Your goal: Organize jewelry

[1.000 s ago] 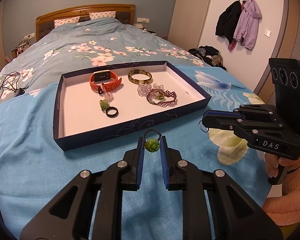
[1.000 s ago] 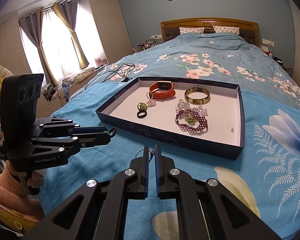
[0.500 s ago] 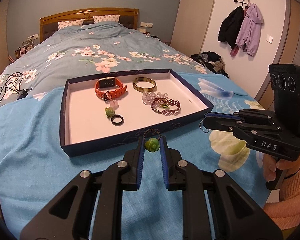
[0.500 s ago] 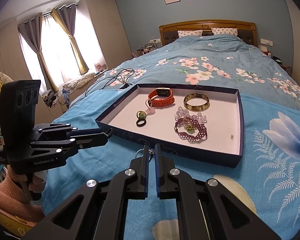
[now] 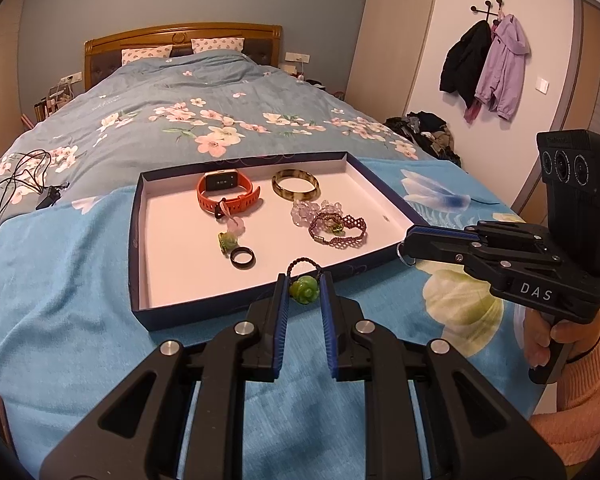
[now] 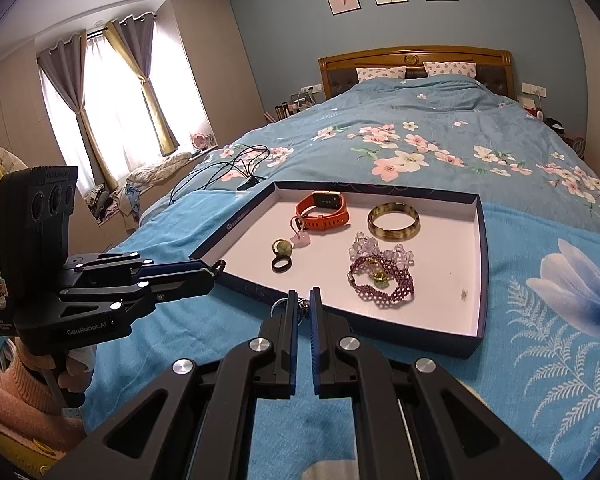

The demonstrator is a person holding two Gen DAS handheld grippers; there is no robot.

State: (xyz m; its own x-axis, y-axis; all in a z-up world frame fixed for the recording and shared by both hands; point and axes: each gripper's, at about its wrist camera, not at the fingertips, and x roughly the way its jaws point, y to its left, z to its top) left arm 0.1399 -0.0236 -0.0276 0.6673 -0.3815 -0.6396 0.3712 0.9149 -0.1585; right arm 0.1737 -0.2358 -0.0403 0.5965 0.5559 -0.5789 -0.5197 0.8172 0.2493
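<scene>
A dark blue tray (image 5: 134, 240) with a white floor lies on the bed. In it are an orange watch (image 5: 226, 192), a brown bangle (image 5: 295, 186), a clear bead bracelet (image 5: 304, 210), a purple beaded bracelet (image 5: 338, 232), a black ring (image 5: 243, 257) and a small green charm (image 5: 227, 240). Just in front of the tray's near wall, my left gripper (image 5: 304, 284) is shut on a green jade pendant (image 5: 304, 291), whose dark cord loops above the fingertips. To its right, my right gripper (image 6: 303, 298) is shut on a small metal key ring (image 6: 278, 306), also seen hanging from its tip (image 5: 404, 254).
The bed has a blue flowered cover (image 5: 60, 300) and a wooden headboard (image 5: 180, 36). Black cables (image 5: 16, 176) lie on its left side. Coats (image 5: 484, 64) hang on the right wall above a clothes pile (image 5: 428, 128). A hand in a peach sleeve (image 5: 580, 368) holds the right gripper.
</scene>
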